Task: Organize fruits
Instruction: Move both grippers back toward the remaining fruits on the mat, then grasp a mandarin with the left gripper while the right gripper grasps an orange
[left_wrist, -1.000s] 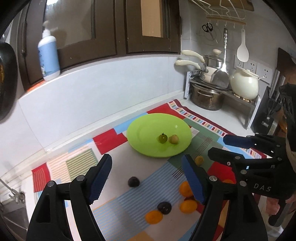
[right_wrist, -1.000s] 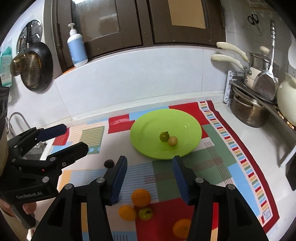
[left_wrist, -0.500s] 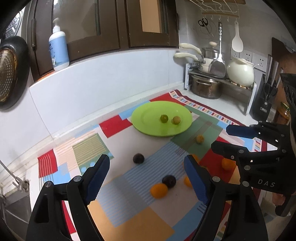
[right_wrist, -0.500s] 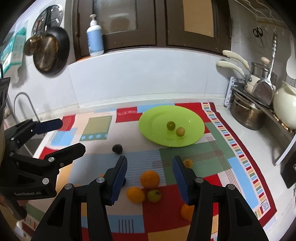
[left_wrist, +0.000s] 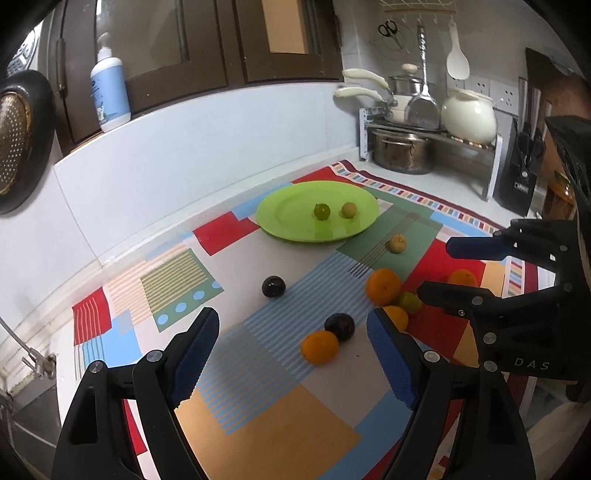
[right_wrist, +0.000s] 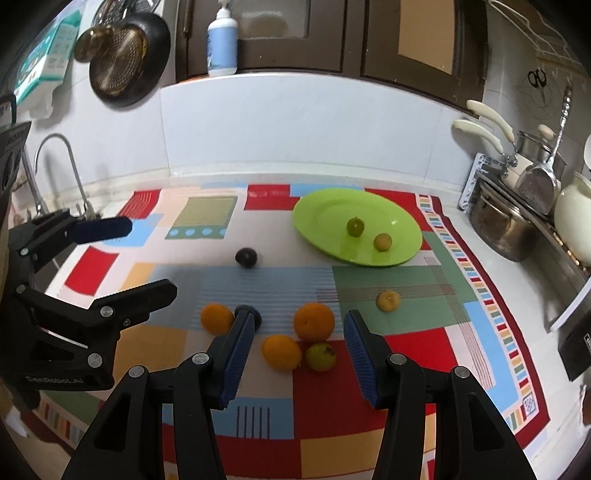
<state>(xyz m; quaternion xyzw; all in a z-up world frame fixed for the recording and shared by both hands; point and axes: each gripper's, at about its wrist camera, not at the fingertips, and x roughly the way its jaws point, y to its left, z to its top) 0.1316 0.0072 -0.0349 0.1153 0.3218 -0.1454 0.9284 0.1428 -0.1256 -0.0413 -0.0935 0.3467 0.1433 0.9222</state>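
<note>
Fruit, loose on the patterned mat (right_wrist: 369, 402) on the table: oranges (right_wrist: 314, 320), dark plums (left_wrist: 273, 286), small green ones; two already on the green plate (right_wrist: 325, 218). Round, firm, likely to roll; best pinched across the middle. Left gripper (left_wrist: 291, 354) and right gripper (right_wrist: 299, 350) both hover agape, empty.

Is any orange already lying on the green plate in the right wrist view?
No. The green plate holds only a small green fruit and a small yellow-green fruit; the oranges, such as one, lie on the mat.
</note>
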